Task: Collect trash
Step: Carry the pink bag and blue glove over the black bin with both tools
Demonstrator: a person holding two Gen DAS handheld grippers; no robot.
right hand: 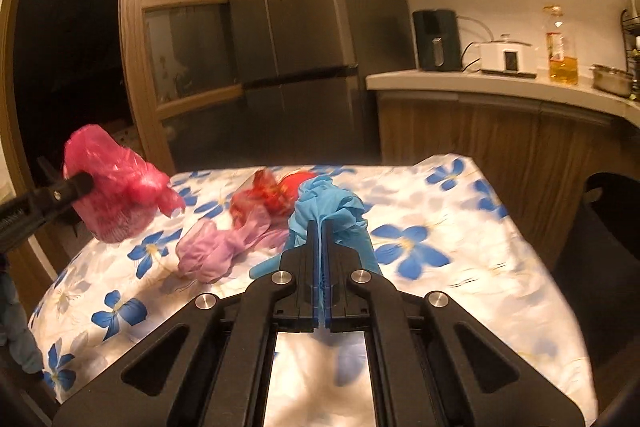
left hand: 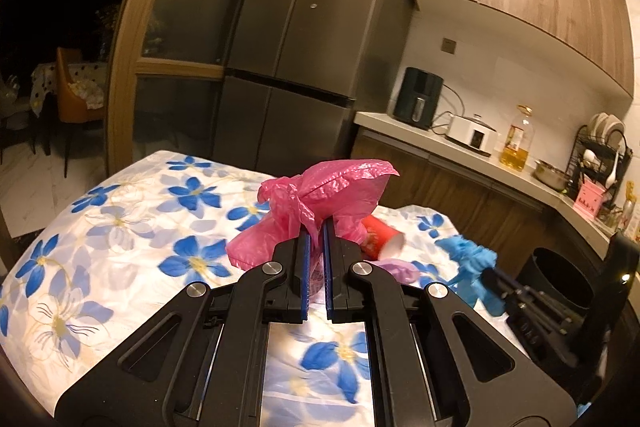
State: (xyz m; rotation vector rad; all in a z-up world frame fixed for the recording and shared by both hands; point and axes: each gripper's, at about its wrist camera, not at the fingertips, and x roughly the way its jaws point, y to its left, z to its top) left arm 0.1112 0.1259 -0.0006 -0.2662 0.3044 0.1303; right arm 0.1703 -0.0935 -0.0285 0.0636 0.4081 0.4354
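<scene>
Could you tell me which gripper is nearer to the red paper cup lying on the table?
Left. The left gripper, shut on the pink bag, is right beside the red paper cup; the right gripper, shut on the blue glove, is farther off.

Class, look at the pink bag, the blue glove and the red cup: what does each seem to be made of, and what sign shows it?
Pink bag: thin plastic film, slightly glossy; it crinkles and lets light through.
Blue glove: probably nitrile or latex, matte; it hangs limp in soft folds.
Red cup: likely paper, with a white inside and a stiff rolled rim.
</scene>
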